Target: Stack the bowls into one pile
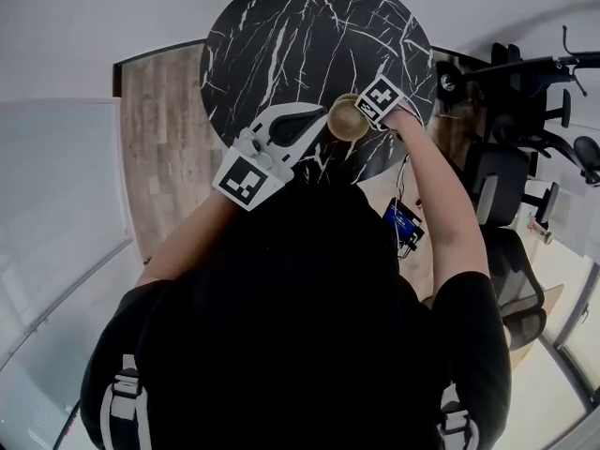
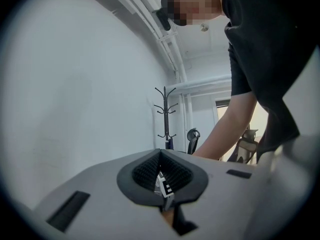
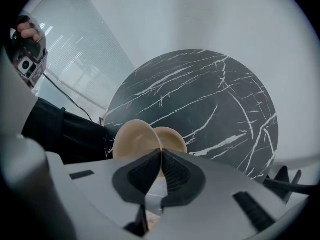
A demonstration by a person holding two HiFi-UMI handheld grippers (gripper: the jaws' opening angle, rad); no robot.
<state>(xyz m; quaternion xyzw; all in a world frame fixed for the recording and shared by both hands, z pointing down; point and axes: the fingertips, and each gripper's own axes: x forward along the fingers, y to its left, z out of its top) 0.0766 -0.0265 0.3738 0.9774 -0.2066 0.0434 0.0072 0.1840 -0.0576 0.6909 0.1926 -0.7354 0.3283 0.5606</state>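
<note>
A tan bowl [image 1: 347, 119] hangs over the near edge of the round black marble table [image 1: 281, 26]. My right gripper [image 1: 364, 116] is shut on its rim and points steeply down. In the right gripper view the bowl [image 3: 131, 140] bulges out on both sides of the closed jaws of the right gripper [image 3: 161, 150], with the table [image 3: 210, 94] bare behind it. My left gripper [image 1: 317, 113] hovers just left of the bowl. Seen from the left gripper view, the left gripper [image 2: 160, 152] points level at a white wall, its tips meeting with nothing held. I see no other bowl.
Black office chairs [image 1: 511, 186] stand to the right of the table. A small device with a blue screen [image 1: 403, 223] lies on the floor by the person's right arm. A coat stand [image 2: 165, 114] and the person's forearm [image 2: 225, 129] show in the left gripper view.
</note>
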